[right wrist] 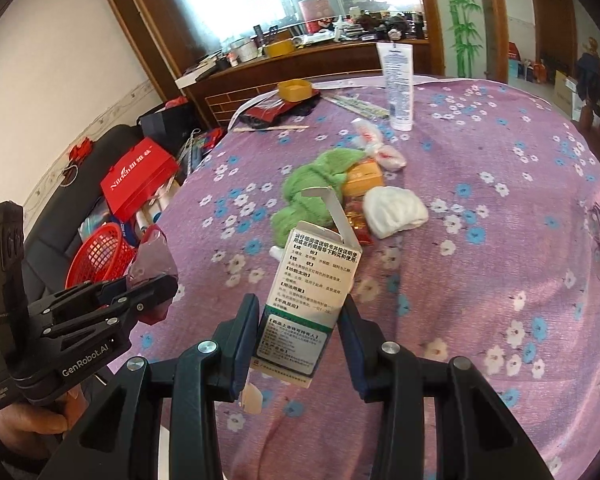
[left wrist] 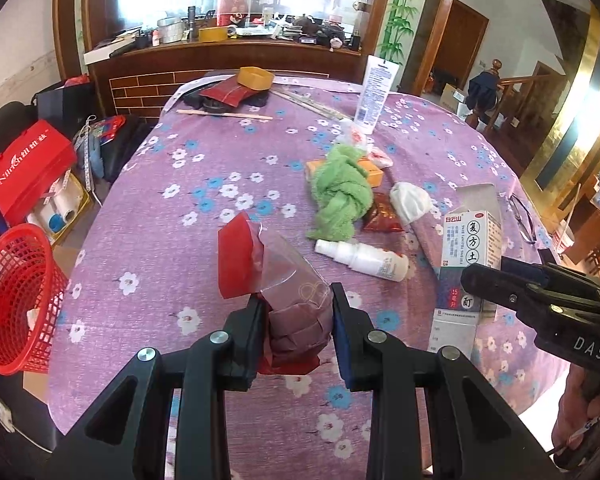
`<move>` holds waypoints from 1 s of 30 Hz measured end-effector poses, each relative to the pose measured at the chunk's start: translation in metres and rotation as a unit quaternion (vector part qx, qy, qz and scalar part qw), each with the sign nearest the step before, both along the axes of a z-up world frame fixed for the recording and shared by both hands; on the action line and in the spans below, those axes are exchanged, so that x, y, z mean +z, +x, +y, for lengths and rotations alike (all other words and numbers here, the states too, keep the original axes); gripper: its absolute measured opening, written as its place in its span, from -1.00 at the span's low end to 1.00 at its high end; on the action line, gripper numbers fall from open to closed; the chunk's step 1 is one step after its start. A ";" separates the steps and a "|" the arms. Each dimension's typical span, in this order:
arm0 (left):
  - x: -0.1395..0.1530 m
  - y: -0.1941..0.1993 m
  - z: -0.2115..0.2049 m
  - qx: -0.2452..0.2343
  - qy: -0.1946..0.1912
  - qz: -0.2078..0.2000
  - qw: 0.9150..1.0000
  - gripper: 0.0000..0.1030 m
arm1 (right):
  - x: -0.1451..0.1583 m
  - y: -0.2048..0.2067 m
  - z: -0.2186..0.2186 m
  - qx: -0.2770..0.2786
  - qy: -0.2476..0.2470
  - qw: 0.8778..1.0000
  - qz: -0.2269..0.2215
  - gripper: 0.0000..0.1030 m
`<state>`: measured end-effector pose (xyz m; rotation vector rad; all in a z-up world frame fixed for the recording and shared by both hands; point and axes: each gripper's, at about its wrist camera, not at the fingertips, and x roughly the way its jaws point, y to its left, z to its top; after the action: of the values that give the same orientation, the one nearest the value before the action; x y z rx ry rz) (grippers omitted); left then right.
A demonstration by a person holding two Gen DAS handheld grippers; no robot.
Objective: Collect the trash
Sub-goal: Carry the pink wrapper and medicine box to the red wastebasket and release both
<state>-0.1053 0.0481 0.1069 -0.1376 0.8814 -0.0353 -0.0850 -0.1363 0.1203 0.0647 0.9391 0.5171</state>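
My left gripper (left wrist: pixel 298 300) is shut on a crumpled red and clear plastic wrapper (left wrist: pixel 276 276), held above the purple flowered tablecloth (left wrist: pixel 172 216). It also shows in the right wrist view (right wrist: pixel 152 276). My right gripper (right wrist: pixel 300 312) is shut on an open white medicine box (right wrist: pixel 312 292), held upright above the table; the box also shows in the left wrist view (left wrist: pixel 466 264). A red mesh basket (left wrist: pixel 16 300) stands on the floor left of the table, also seen from the right wrist (right wrist: pixel 100 256).
On the table lie a green cloth (left wrist: pixel 340 196), a white spray bottle (left wrist: pixel 364 258), a white crumpled tissue (left wrist: pixel 410 200), a red snack packet (left wrist: pixel 382 216), an orange box (left wrist: pixel 370 172), a white tube (left wrist: pixel 376 92) and eyeglasses (left wrist: pixel 522 218). Red bags (left wrist: pixel 28 168) crowd the floor at left.
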 end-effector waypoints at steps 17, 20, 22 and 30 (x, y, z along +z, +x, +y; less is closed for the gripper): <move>-0.002 -0.019 0.037 0.009 0.012 -0.015 1.000 -0.44 | 0.001 -0.017 0.048 0.021 -0.022 1.000 0.001 -0.16; -0.002 -0.023 0.043 0.010 0.009 -0.016 1.000 -0.44 | 0.001 -0.020 0.055 0.023 -0.026 0.999 0.003 -0.16; -0.003 -0.025 0.048 0.011 0.009 -0.017 1.000 -0.44 | 0.000 -0.023 0.059 0.025 -0.028 0.999 0.002 -0.16; -0.004 -0.034 0.063 0.017 -0.001 -0.023 1.000 -0.44 | 0.000 -0.029 0.074 0.032 -0.037 0.999 0.004 -0.16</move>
<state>-0.1389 0.1113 0.1031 -0.1531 0.8340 -0.0079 -0.1144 -0.0618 0.1205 -0.0303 0.9700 0.5408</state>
